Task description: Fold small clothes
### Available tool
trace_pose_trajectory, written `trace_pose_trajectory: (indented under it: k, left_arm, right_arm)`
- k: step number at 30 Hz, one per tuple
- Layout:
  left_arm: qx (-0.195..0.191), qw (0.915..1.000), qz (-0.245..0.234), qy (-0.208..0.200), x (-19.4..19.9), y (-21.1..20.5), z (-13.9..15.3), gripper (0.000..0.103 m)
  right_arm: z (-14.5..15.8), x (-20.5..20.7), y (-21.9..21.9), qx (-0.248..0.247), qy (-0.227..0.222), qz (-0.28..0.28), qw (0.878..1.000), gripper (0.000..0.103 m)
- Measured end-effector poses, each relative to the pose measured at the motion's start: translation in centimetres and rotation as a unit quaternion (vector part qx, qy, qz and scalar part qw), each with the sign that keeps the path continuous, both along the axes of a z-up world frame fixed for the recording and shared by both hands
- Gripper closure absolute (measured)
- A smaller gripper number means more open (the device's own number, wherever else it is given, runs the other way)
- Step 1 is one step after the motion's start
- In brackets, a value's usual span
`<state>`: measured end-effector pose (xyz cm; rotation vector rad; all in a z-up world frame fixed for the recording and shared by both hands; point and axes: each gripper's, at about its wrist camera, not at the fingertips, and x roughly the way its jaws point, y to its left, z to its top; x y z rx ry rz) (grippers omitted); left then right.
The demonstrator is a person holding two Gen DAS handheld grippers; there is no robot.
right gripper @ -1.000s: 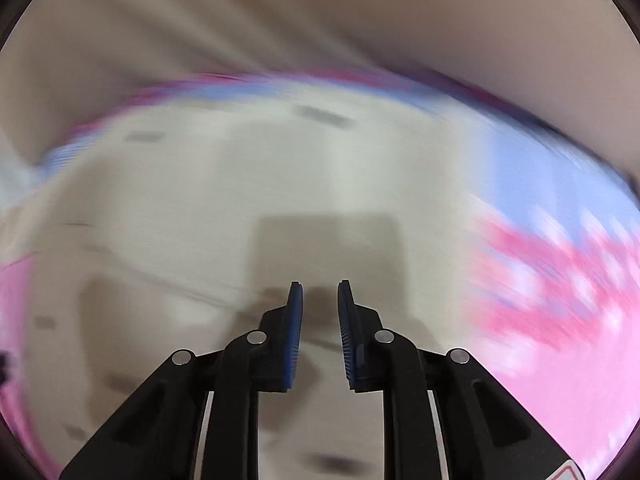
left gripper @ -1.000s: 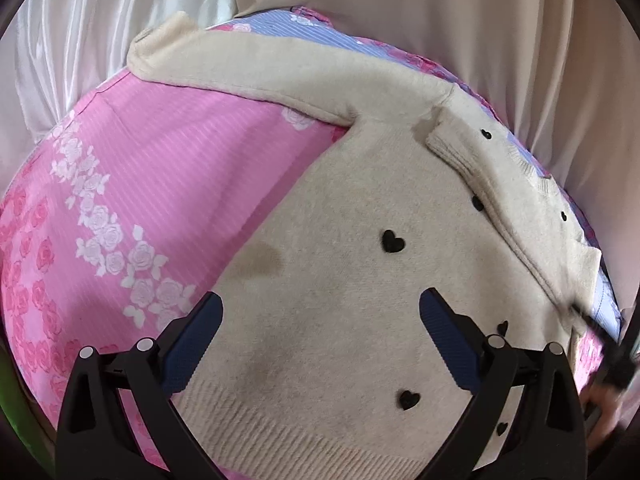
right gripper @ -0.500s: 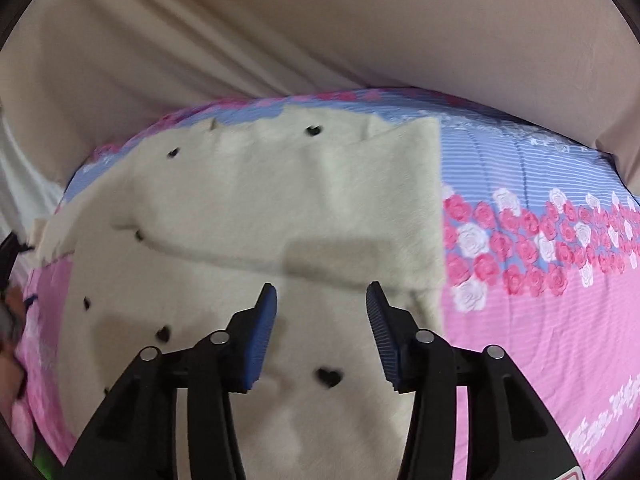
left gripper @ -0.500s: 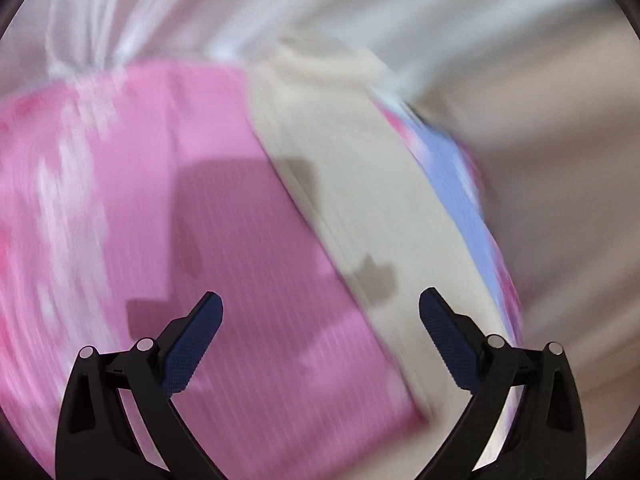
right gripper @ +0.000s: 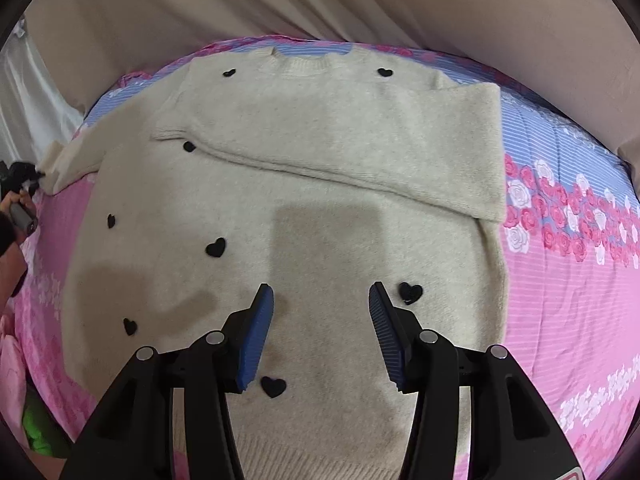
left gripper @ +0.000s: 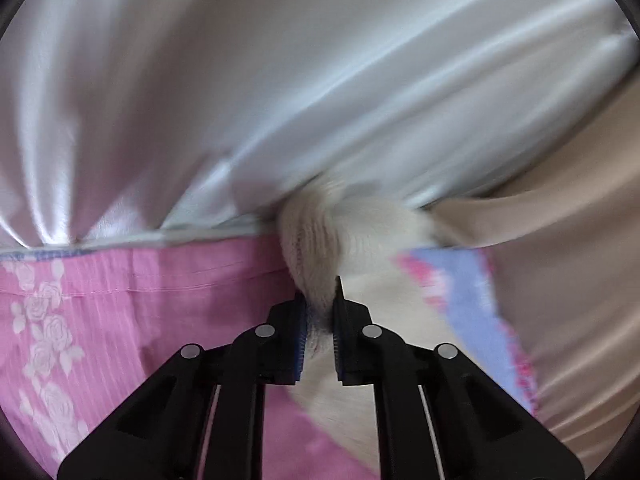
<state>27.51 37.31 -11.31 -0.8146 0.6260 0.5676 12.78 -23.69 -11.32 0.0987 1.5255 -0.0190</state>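
A cream knit sweater (right gripper: 320, 184) with small black hearts lies flat on the bed. Its right sleeve (right gripper: 360, 148) is folded across the chest. Its left sleeve (right gripper: 76, 156) stretches out to the left edge of the bed. My left gripper (left gripper: 320, 296) is shut on that sleeve's cuff (left gripper: 316, 240), the knit bunched between its pads. In the right wrist view the same gripper (right gripper: 20, 172) shows small at the far left. My right gripper (right gripper: 320, 296) hangs above the sweater's lower body, pointing down, its jaws opening with nothing between them.
The pink and blue floral bedsheet (right gripper: 560, 320) covers the bed. A white satin curtain (left gripper: 280, 80) and beige fabric (left gripper: 560, 240) hang close behind the bed's edge. A person's hand (right gripper: 10, 256) is at the left. Something green (right gripper: 38, 432) lies at the lower left.
My left gripper swung from over the sweater's body to the sleeve end and shut on the cuff. My right gripper opened and rose, leaving the right sleeve folded across the chest.
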Motion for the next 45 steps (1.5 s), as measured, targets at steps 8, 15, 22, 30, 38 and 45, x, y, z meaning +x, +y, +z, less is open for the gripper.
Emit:
trace_pose_trajectory:
  k: [8, 15, 22, 30, 38, 45]
  left_arm:
    - [0.107, 0.9504, -0.260, -0.133, 1.5, -20.0, 15.3, 0.094]
    - [0.111, 0.8632, -0.481, -0.105, 1.7, -44.5, 15.2, 0.078]
    - [0.128, 0.8567, -0.496, 0.064, -2.4, -52.8, 3.9, 0.034]
    - [0.125, 0.8498, -0.504, 0.092, -10.1, -47.2, 3.9, 0.029]
    - [0.104, 0.8673, -0.477, 0.096, -13.8, -42.2, 4.1, 0.023]
    - [0.099, 0.8764, -0.460, 0.105, -13.7, -40.5, 3.3, 0.023]
  right_arm:
    - [0.7, -0.5, -0.7, 0.023, -0.022, -0.014, 0.999, 0.053]
    - [1.9, -2.4, -6.0, 0.023, -0.051, -0.090, 0.994, 0.051]
    - [2.1, -4.2, -11.6, 0.013, -0.054, -0.146, 0.988, 0.050]
    - [-1.3, 4.8, -12.4, 0.100, -0.066, -0.133, 0.984, 0.046]
    - [-9.9, 14.0, -9.8, 0.082, -0.012, -0.137, 0.987, 0.093]
    - [0.0, 15.4, -9.0, 0.096, -0.164, -0.111, 0.975, 0.098]
